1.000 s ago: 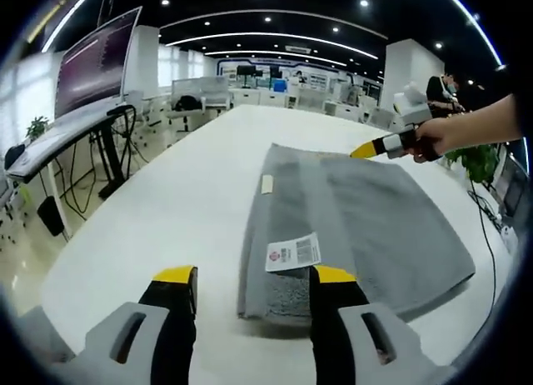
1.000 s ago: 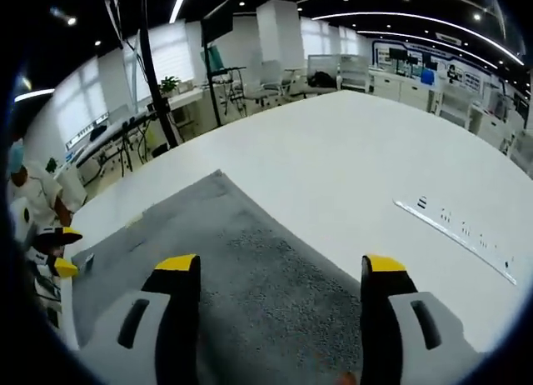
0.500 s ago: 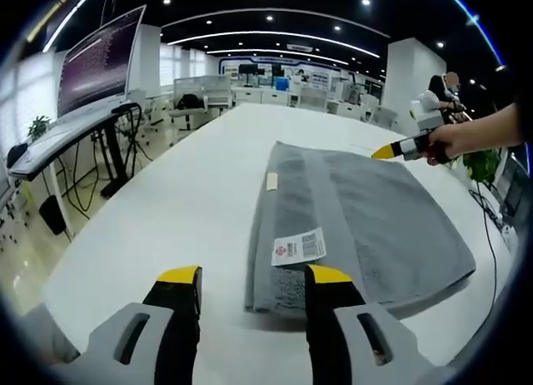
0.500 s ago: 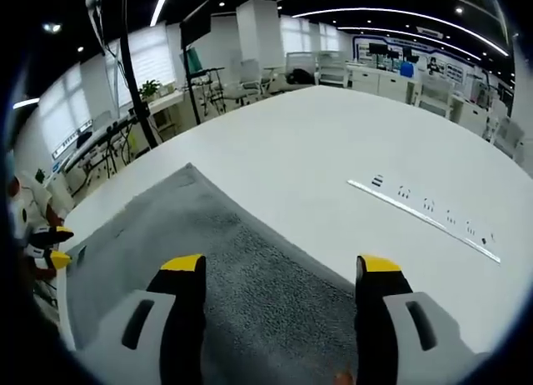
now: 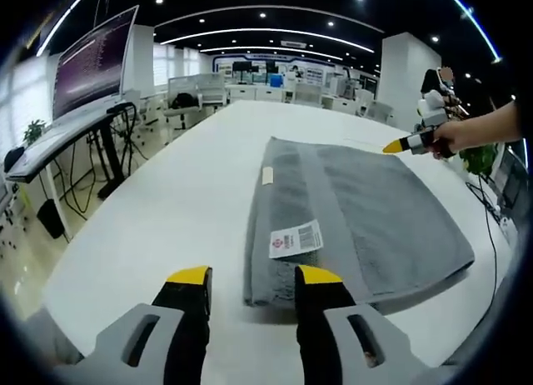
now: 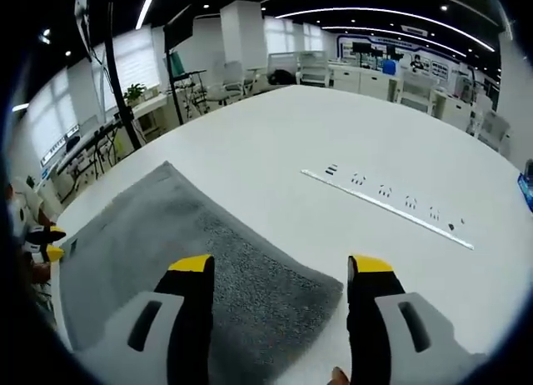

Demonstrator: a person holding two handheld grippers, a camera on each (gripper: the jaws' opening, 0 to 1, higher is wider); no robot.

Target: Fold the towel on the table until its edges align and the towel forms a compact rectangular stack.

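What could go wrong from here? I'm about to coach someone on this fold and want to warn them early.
1. The left gripper has its jaws open at the near corner of the grey towel; a shallow pinch may catch one layer only.
2. The right gripper is open over the opposite corner, near the table's edge side; uneven lifts could skew the edges.
3. The paper tag may end up bunched inside the fold.

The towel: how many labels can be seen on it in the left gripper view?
2. A white barcode label lies near the towel's close end; a small pale label sits further along its left edge. Others may be hidden underneath.
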